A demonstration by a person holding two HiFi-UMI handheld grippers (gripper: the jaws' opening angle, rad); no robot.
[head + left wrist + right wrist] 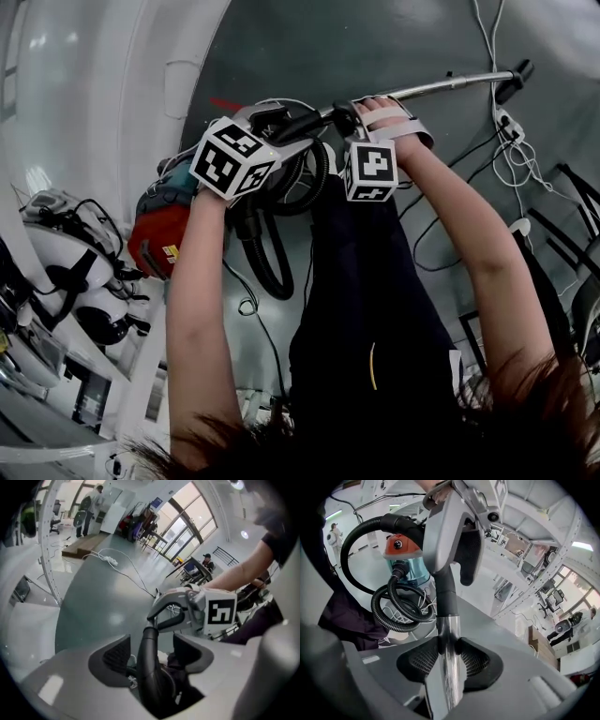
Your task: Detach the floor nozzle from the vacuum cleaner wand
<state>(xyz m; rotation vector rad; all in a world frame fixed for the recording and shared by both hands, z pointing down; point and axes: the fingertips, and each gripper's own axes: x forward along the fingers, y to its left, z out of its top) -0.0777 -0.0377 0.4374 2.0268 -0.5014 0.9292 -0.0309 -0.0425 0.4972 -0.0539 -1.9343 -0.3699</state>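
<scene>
Your left claw stands wide apart. The curved black handle runs up between its two pads, and there is a clear gap on the right-hand side, so nothing is pressed. Your right claw is clamped on the chrome wand, with both ribbed pads tight against the tube just below its black collar.

In the head view your two forearms reach forward side by side, each with one marker cube: the left cube and the right cube. That makes two cubes and two claws, close together on the one wand and handle. From your right claw the wand slants away to the upper right, held off the floor. A small black fitting sits at its far end. It is too small to tell whether that is the floor nozzle or only a coupling.

One ribbed black hose coils in loops from the handle to the one vacuum body, which is teal with an orange top and sits below your left arm. White cables trail across the floor near the wand's far end.
</scene>
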